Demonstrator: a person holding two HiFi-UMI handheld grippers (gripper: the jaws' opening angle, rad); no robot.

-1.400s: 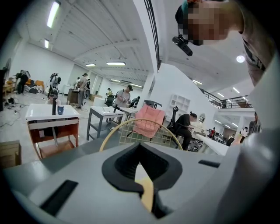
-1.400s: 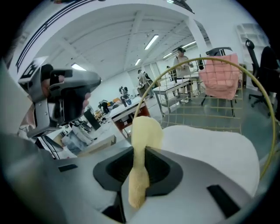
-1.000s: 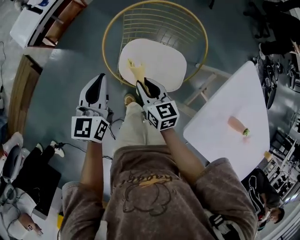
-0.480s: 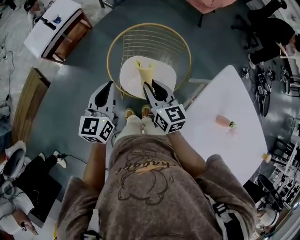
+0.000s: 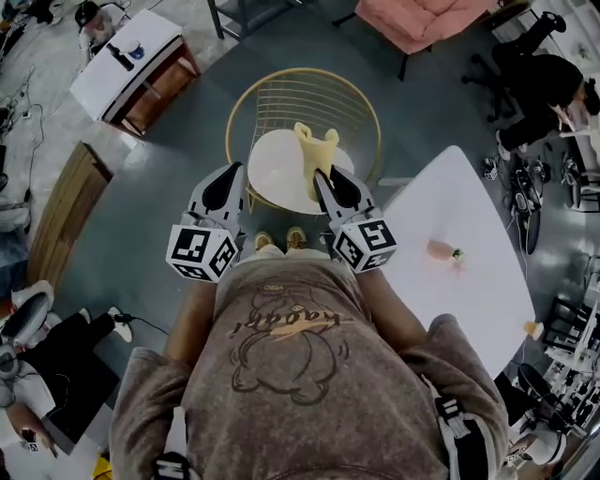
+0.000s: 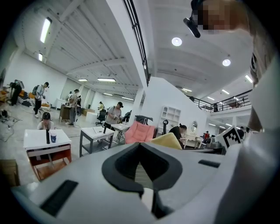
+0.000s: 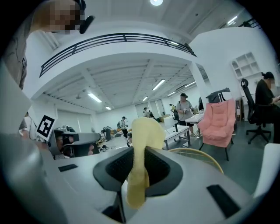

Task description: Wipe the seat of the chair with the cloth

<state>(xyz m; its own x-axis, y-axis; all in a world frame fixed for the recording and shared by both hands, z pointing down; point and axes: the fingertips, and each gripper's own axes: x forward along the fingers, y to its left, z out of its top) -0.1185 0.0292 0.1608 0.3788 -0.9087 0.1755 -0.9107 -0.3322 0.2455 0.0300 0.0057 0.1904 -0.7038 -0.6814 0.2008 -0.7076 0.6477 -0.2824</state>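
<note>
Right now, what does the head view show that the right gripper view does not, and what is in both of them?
Only the head view shows the chair's white seat laid out from above, the person's shoes and the brown shirt. Only the right gripper view shows the jaws of the right gripper pressed on the yellow cloth from both sides, and a balcony railing overhead. Both show the cloth in that gripper, the chair's gold wire back and a pink armchair.
</note>
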